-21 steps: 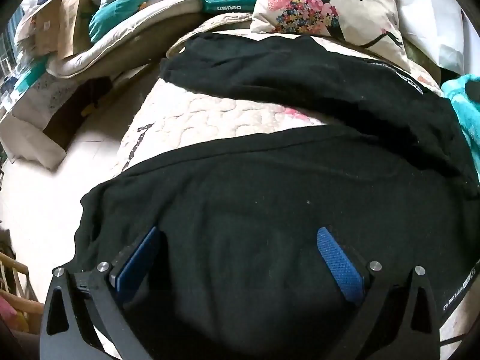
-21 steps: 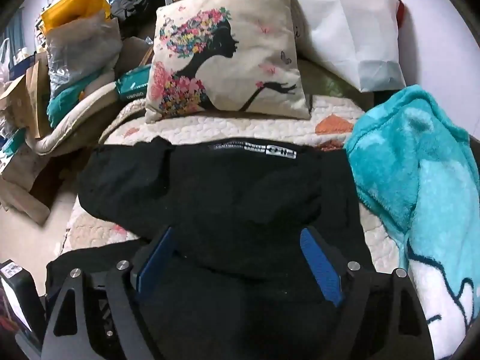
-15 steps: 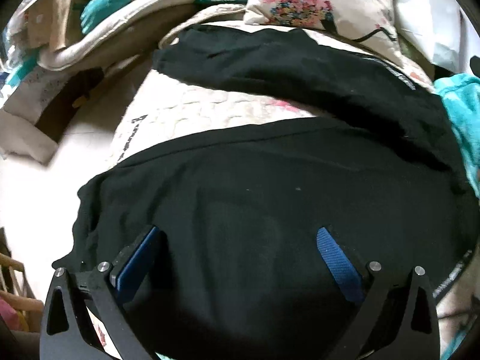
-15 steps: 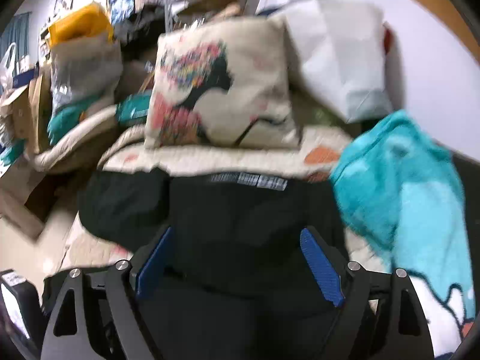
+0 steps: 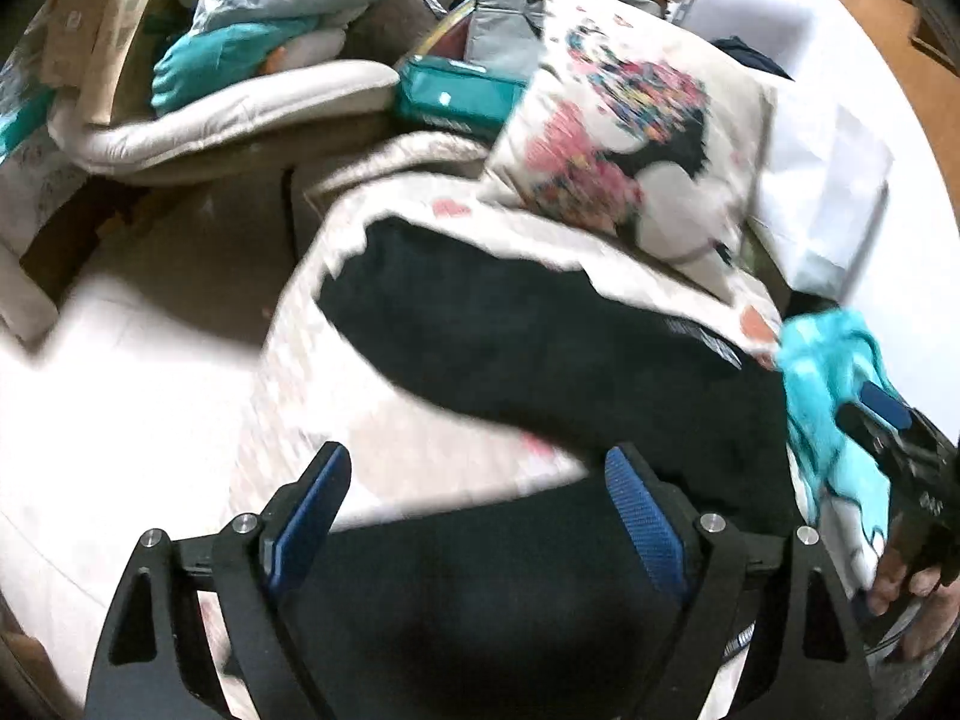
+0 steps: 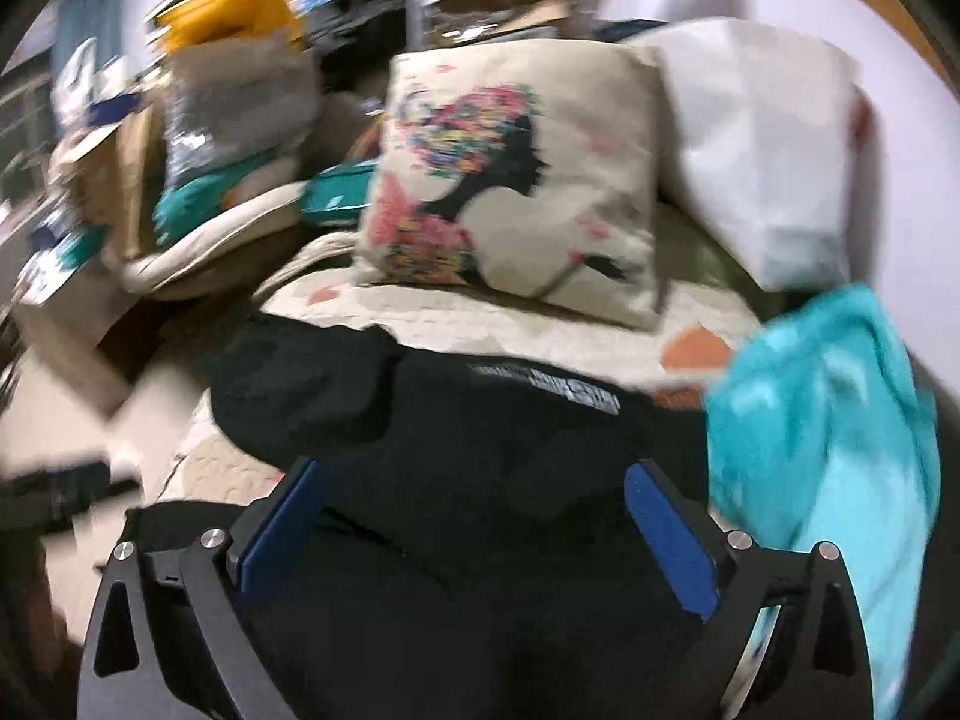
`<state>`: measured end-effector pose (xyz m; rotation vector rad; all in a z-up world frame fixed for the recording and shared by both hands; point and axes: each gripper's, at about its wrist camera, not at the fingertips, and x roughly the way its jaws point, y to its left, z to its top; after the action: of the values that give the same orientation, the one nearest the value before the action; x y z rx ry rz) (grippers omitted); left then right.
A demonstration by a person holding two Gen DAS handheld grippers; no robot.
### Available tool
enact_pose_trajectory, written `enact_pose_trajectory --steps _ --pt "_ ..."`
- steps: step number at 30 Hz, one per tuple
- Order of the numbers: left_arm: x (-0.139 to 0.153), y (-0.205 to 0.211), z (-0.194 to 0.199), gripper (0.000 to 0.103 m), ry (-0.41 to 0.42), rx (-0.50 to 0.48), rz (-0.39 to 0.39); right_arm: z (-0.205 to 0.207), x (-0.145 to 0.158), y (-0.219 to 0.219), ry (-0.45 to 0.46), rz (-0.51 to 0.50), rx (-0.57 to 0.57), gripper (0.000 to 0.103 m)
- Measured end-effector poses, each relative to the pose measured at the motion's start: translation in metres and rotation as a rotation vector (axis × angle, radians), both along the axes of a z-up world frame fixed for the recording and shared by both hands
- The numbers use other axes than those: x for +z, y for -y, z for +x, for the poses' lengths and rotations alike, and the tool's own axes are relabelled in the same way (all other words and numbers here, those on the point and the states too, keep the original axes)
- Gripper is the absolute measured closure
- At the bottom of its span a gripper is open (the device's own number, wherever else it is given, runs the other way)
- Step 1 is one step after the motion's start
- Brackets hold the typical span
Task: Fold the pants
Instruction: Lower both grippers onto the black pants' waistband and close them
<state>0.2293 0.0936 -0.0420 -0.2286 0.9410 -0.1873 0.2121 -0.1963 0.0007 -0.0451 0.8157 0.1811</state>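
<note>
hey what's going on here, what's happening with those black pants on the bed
A person holds a two-finger gripper in each hand over black pants spread on a quilted bed cover. The left gripper and the right gripper are both open and grip nothing; no fabric is pinched between the fingers. One leg lies across the cover below a floral cushion, with a turquoise blanket alongside. Both views are motion-blurred, so the fold looks unfinished.

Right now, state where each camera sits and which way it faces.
Left wrist: on the left gripper, facing across the black pants toward the pillow; its open fingers, the right gripper and a hand show.
Right wrist: on the right gripper, facing the same pillow; open fingers show.
Shared: pants, pillow, teal blanket.
</note>
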Motion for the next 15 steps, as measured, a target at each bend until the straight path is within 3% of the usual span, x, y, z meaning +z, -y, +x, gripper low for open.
enact_pose_trajectory --steps 5,10,15 --pt "-0.003 -0.009 0.084 0.017 0.007 -0.05 0.128 0.064 -0.002 0.023 -0.086 -0.102 0.09 0.002" --pt "-0.042 -0.022 0.16 0.017 -0.062 -0.056 0.09 0.128 -0.02 0.053 -0.167 -0.027 0.092 0.007" --pt "-0.082 -0.028 0.214 0.017 -0.1 -0.041 0.063 0.177 -0.059 0.061 -0.289 -0.005 0.13 0.015"
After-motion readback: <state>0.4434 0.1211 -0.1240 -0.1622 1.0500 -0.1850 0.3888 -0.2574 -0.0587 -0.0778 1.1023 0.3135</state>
